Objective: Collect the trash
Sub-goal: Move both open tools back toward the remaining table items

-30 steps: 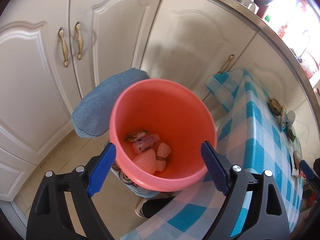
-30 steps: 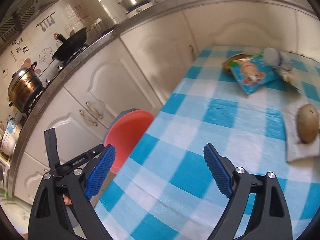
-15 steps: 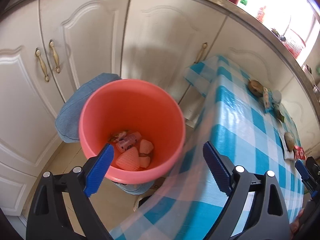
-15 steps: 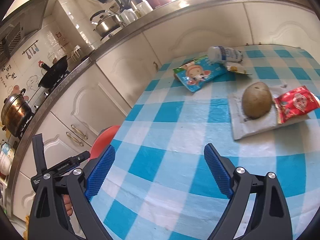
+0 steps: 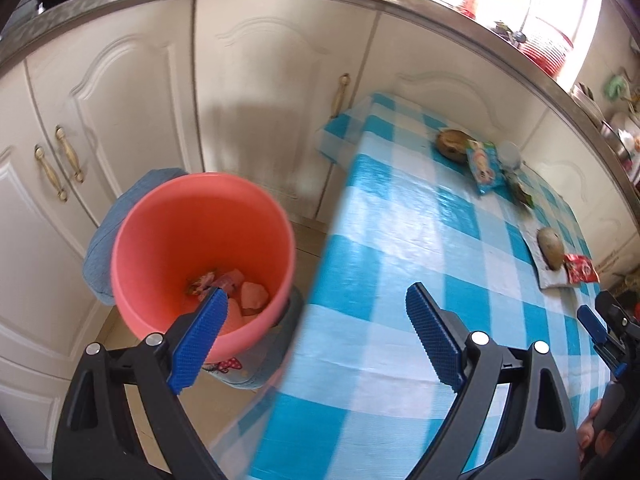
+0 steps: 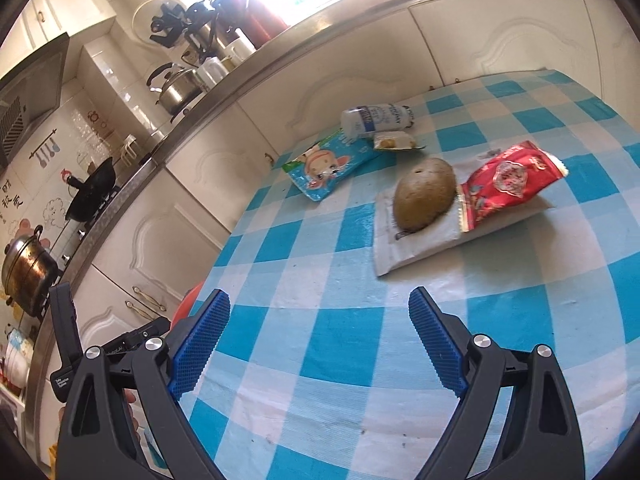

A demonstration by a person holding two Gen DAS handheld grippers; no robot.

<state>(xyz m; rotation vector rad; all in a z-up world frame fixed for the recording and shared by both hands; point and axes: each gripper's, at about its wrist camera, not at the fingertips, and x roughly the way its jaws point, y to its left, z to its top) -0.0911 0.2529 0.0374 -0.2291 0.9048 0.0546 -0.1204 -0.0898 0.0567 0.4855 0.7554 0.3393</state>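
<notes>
1. I saw a glossy checked cloth [image 6: 320, 320] with a plastic sheen covering the bench.
2. The bucket [image 5: 200, 220] looked like smooth, matt coral plastic.
3. The red wrapper [image 6: 508, 184] was shiny, crinkled foil.
4. The potato [image 6: 424, 200] had dull, rough skin.
5. My gripper pads [image 6: 200, 344] were ribbed blue rubber.

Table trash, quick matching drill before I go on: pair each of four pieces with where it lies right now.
Things:
1. potato
2. red packet
3. white bottle
4. blue cartoon packet

Places:
A. on its side at the far end of the table, nearest the cabinets
B. on the white packet, on its left part
C. flat on the checked cloth, left of the potato
D. overlapping the white packet's right part

Pairs: 1-B, 2-D, 3-A, 4-C
</notes>
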